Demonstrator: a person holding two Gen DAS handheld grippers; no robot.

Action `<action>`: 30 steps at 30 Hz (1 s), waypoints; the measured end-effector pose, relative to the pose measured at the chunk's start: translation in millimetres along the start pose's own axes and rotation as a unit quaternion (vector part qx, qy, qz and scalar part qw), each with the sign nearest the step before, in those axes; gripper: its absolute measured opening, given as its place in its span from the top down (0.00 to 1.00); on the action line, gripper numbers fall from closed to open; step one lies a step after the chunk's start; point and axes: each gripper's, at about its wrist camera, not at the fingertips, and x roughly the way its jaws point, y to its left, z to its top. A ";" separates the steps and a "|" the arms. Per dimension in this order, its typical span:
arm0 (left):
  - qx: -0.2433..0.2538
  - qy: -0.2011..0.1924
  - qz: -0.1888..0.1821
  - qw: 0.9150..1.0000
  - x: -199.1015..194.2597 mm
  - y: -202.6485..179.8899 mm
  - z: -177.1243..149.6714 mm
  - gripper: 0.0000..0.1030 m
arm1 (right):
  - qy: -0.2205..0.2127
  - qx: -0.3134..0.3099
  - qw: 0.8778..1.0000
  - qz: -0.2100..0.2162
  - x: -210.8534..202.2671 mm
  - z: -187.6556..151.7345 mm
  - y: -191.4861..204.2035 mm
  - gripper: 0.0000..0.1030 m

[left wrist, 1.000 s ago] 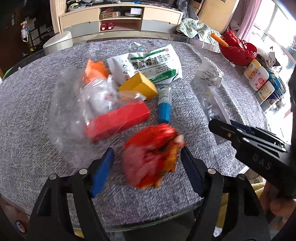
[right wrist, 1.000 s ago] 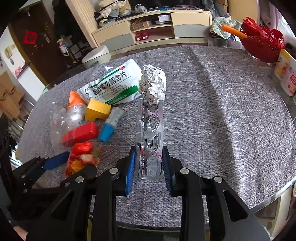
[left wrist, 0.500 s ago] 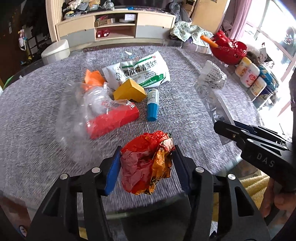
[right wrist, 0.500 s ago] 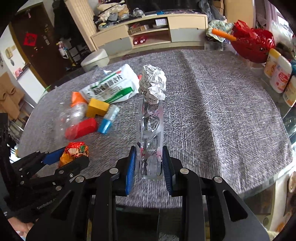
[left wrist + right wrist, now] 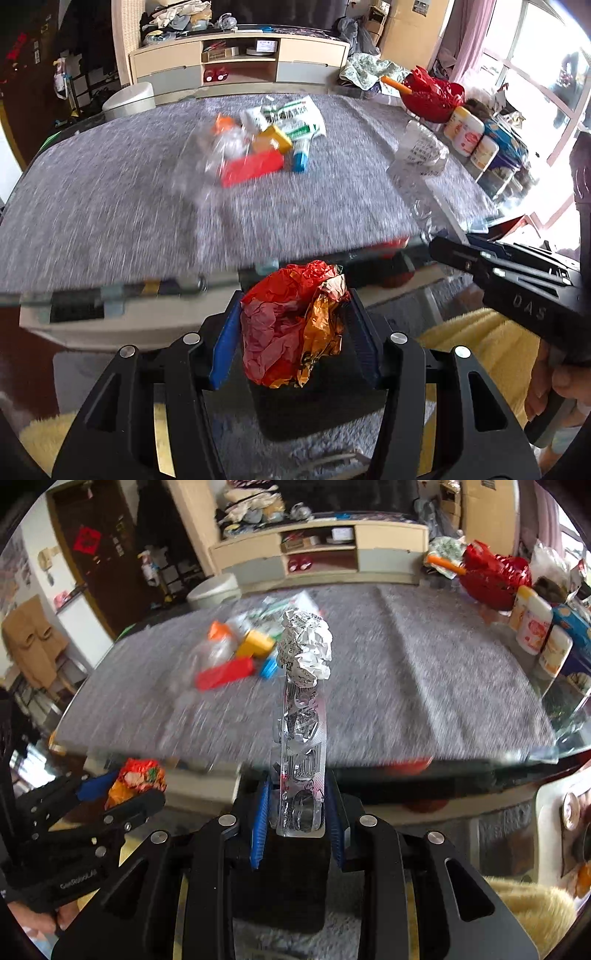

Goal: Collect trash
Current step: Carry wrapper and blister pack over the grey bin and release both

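Counter [image 5: 110, 206], grey cloth top: leftover litter heap at 12 o'clock, including red box [image 5: 253, 168].
Left gripper [image 5: 291, 345]: fingers clamped on crumpled red-orange wrapper [image 5: 291, 332], off the counter's near edge.
Right gripper [image 5: 295, 821]: fingers narrow, gripping empty blister pack [image 5: 301, 760], upright, foil ball [image 5: 306, 650] on top.

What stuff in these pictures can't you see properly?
- Pile of trash on the table, both views: smeared by motion blur, so the print on the white packet is unreadable.
- Where the trash goes: no bin shows clearly in either view.
- Red wrapper, left view: its sides are covered by the left gripper pads.
- Foil strip, right view: its bottom end is hidden inside the right gripper.
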 end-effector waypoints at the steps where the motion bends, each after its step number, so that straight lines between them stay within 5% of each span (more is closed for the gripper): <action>1: -0.001 0.002 0.001 1.000 -1.2 1.6 -5.7 0.50 | 0.011 -0.001 1.000 0.005 1.2 -10.7 3.0 0.72; 9: -0.009 0.054 -0.005 0.998 18.6 1.5 -66.4 0.50 | 0.104 0.008 0.994 0.042 38.7 -70.9 16.0 0.72; 15: -0.022 0.099 -0.014 0.995 49.0 7.2 -92.7 0.50 | 0.140 0.024 0.989 0.027 67.0 -92.9 10.3 0.72; 30: -0.023 0.167 -0.039 0.985 102.5 3.9 -114.3 0.45 | 0.183 0.059 0.981 0.038 105.9 -94.6 -3.4 0.64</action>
